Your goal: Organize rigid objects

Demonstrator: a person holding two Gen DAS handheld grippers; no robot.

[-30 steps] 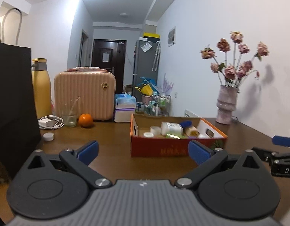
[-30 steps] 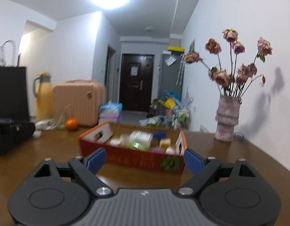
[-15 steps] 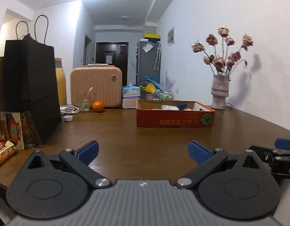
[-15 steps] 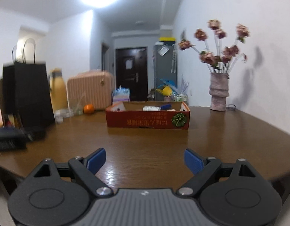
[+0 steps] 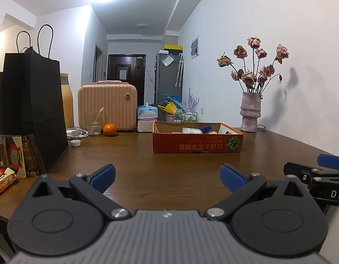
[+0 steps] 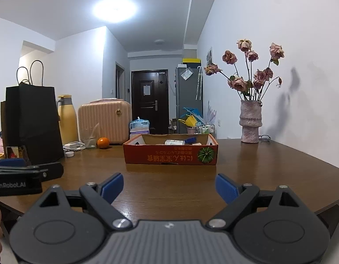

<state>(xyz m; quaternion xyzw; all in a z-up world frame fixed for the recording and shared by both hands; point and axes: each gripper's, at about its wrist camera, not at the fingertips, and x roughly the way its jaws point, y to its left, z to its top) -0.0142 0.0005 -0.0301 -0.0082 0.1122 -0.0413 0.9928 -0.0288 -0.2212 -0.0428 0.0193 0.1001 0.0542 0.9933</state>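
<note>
A shallow orange cardboard box stands on the brown wooden table, holding a white bottle, a blue item and other small things. My left gripper is open and empty, low over the near table edge, well short of the box. My right gripper is open and empty, also near the front edge. Each gripper shows at the side of the other's view.
A black paper bag with snack packets stands at the left. Behind are a yellow flask, a pink case, a glass, an orange, a white cap and a charger cable. A vase of dried roses stands right.
Both grippers have pulled back from the box towards the near table edge, so the box looks smaller and the black bag has come into fuller view. Both stayed open and empty.
</note>
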